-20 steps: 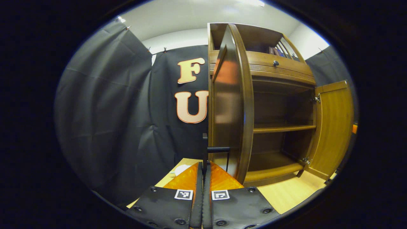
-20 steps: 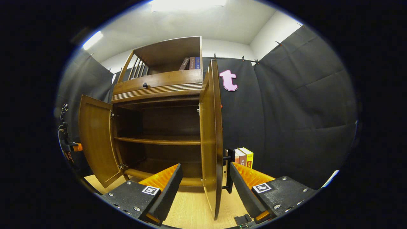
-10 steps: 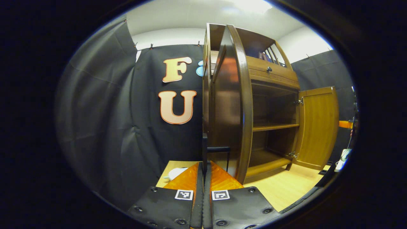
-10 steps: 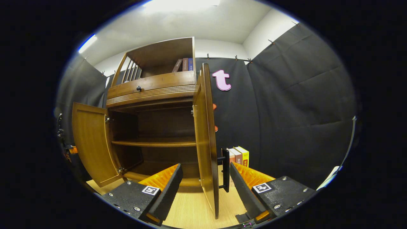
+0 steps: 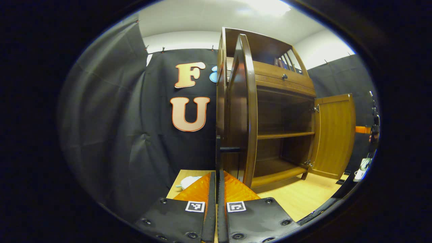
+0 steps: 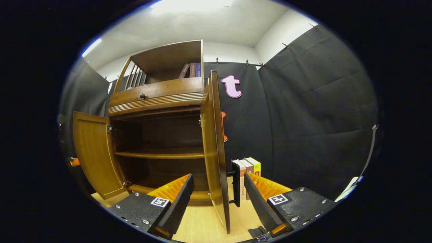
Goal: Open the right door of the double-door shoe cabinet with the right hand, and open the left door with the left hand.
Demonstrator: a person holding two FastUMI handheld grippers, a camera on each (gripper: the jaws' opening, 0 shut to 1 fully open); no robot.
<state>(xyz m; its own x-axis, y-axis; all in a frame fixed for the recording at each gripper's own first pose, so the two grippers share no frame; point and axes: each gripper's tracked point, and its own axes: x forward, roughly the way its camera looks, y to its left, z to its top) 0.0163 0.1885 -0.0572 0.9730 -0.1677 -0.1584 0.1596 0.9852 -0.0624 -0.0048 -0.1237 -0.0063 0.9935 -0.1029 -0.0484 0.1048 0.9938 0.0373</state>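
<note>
In the left gripper view, from the left: black cloth wall (image 5: 111, 128), then a small pale object (image 5: 187, 182) low on the light wooden floor (image 5: 303, 199), too blurred to identify. Left door (image 5: 243, 111) of the shoe cabinet (image 5: 287, 87) swung wide, seen nearly edge-on, its dark bar handle (image 5: 218, 152) running down into the left gripper (image 5: 216, 182). Fingers pressed almost together with only the thin handle between them, so clamped on the handle. Inside the cabinet, one shelf (image 5: 281, 135) and a bottom board, both bare; above, a drawer with a small dark knob (image 5: 284, 76), and books barely visible in the top compartment. Farther right, the right door (image 5: 334, 131) standing open.

In the right gripper view, from the left: left door (image 6: 92, 153) open at the far side, then the cabinet interior with its bare shelf (image 6: 162, 155). Up top, three books (image 6: 190, 70) leaning in the open compartment. Right door (image 6: 214, 152) swung outward, edge toward the camera, its dark handle (image 6: 236, 184) on the far face. Beside it, a row of books (image 6: 249, 168) standing on the floor against the cloth. Right gripper (image 6: 217, 190) spread wide, straddling the door's edge, fingers apart from the wood and from the handle, holding nothing.
</note>
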